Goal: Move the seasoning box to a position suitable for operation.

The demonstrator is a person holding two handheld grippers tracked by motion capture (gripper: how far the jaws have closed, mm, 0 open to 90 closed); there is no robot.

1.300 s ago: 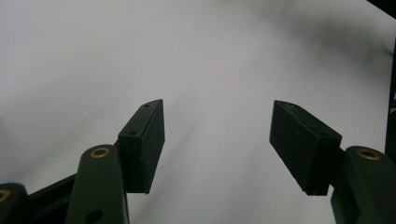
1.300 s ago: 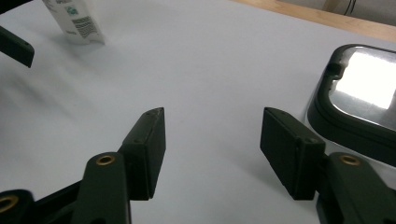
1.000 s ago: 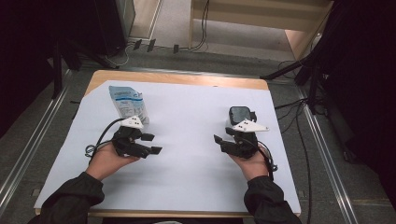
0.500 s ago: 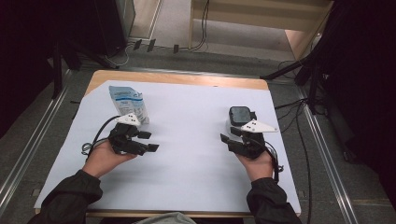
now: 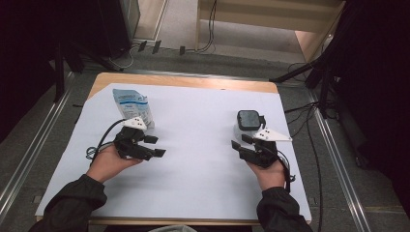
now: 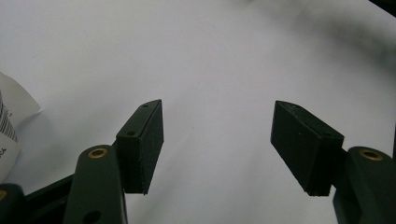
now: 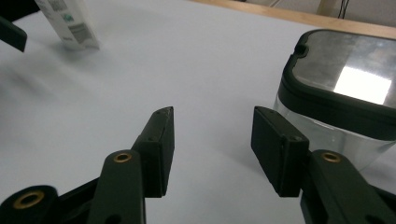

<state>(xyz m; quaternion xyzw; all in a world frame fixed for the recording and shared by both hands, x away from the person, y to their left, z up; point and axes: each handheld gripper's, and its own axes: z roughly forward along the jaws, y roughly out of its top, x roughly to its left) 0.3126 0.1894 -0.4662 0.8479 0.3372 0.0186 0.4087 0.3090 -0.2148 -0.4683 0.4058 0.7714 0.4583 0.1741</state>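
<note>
Could tip the jar [image 5: 249,120] over with the right tool [image 5: 241,141] if pushed in too fast, being just beside its clear wall. Could slip off that smooth wall if squeezed crooked. Right tool half wide, jaws just closed a little, nothing between them. Left tool [image 5: 153,146] wide, holding nothing, near the pouch [image 5: 130,104] at far left. Jar upright on the white bench [image 5: 203,159], right side, just past the right tool. Clear body, black lid, shiny top. Pouch pale blue and white, lying flat.
</note>
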